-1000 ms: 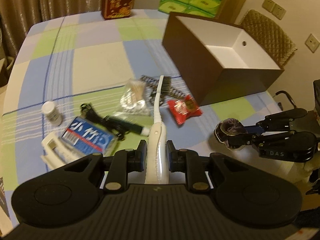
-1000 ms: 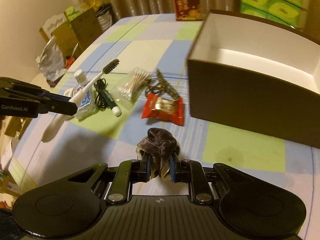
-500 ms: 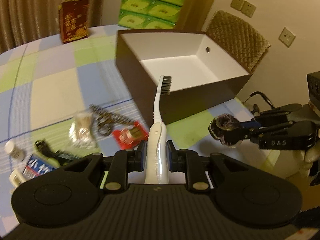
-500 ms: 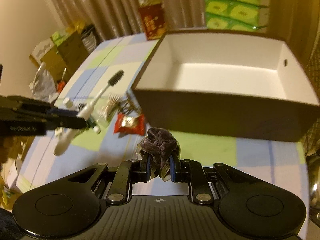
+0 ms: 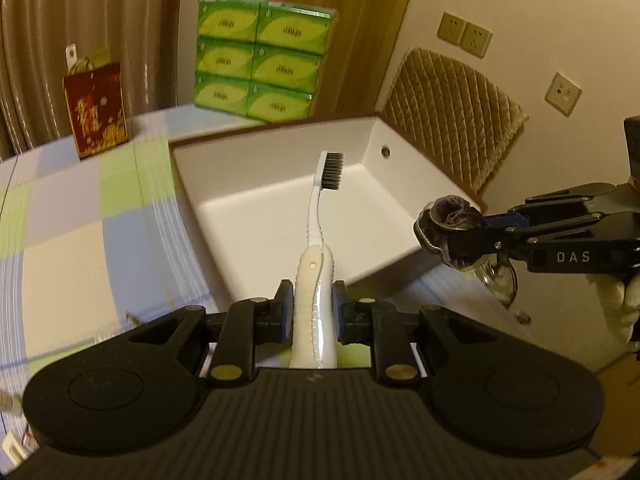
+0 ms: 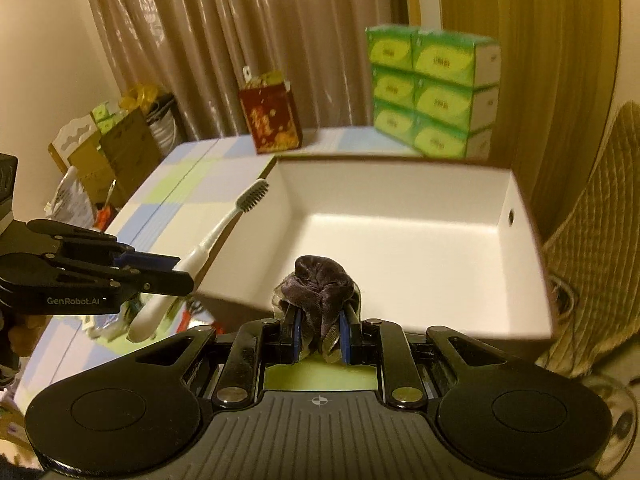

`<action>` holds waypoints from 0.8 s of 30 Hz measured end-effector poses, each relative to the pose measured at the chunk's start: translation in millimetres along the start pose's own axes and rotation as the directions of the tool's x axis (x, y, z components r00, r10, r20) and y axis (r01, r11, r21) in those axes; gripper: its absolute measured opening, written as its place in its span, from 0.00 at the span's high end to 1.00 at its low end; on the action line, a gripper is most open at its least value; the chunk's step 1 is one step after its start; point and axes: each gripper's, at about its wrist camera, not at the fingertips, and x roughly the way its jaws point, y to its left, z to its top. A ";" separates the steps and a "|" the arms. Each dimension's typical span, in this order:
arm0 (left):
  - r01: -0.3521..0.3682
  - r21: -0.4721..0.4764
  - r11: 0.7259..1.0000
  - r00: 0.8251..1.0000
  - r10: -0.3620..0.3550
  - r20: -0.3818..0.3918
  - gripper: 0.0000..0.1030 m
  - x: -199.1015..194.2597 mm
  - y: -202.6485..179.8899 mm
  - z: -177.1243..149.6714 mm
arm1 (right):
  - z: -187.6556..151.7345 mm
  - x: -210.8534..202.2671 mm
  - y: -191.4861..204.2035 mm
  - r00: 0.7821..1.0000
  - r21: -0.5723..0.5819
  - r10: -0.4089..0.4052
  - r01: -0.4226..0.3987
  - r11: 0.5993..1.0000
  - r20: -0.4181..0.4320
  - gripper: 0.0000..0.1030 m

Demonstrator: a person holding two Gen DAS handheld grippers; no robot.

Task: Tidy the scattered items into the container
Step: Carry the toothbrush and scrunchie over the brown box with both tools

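The white toothbrush [image 5: 320, 216], clamped by its fat handle in the left gripper [image 5: 308, 312], now has its dark bristle head out over the open white box [image 5: 280, 200]; a second ago it was still above the litter on the checked tablecloth [image 5: 80, 216]. The purple scrunchie [image 6: 316, 284], pinched tight in the right gripper [image 6: 318, 336], has made the same trip: it was low over the cloth near the red snack packet, and now the box's near wall sits just under it. Both pairs of jaws are closed on their loads, neither has begun to let go.

So the carry looks about done, and the drop is what's left. The box is bare inside as far as I can see, so these would be the first two items in. The rest of the clutter has slid out of the left view; in the right view a blurred patch of it shows under the left gripper, too smeared to name.
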 end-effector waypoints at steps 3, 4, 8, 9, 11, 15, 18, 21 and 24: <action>-0.018 0.002 1.000 1.000 0.017 0.020 0.84 10.2 -5.2 15.7 | 13.7 6.2 -9.7 1.000 -0.025 -0.012 0.012 1.000 0.015 0.85; -0.021 -0.003 1.000 0.999 0.021 0.026 0.84 14.7 -6.7 21.1 | 18.1 9.9 -12.7 1.000 -0.031 -0.017 0.017 0.999 0.017 0.85; -0.030 -0.052 0.998 0.999 0.032 0.033 0.84 36.7 -8.5 40.6 | 34.6 34.8 -27.0 0.999 -0.044 -0.041 0.041 0.998 0.001 0.85; -0.035 -0.066 0.997 0.999 0.038 0.033 0.84 43.1 -8.5 44.3 | 37.3 43.1 -31.5 0.999 -0.041 -0.046 0.045 0.998 -0.014 0.85; -0.042 -0.112 0.993 0.999 0.045 0.022 0.84 58.5 -9.2 52.0 | 41.1 60.7 -39.8 0.997 -0.033 -0.053 0.052 0.998 -0.049 0.85; -0.046 -0.226 0.973 0.999 0.040 -0.033 0.84 91.0 -3.8 58.0 | 40.3 94.7 -55.6 0.989 -0.007 -0.070 0.070 0.998 -0.130 0.85; -0.081 -0.281 0.956 0.995 0.060 -0.085 0.84 114.5 0.3 57.5 | 34.3 114.7 -66.7 0.981 0.013 -0.076 0.080 0.997 -0.180 0.85; -0.101 -0.325 0.940 0.990 0.062 -0.128 0.84 132.5 4.5 54.5 | 31.1 131.0 -73.9 0.971 0.013 -0.078 0.083 0.996 -0.225 0.85; -0.118 -0.361 0.925 0.984 0.059 -0.169 0.84 150.5 7.5 52.3 | 29.1 144.9 -79.6 0.961 0.007 -0.069 0.074 0.997 -0.269 0.85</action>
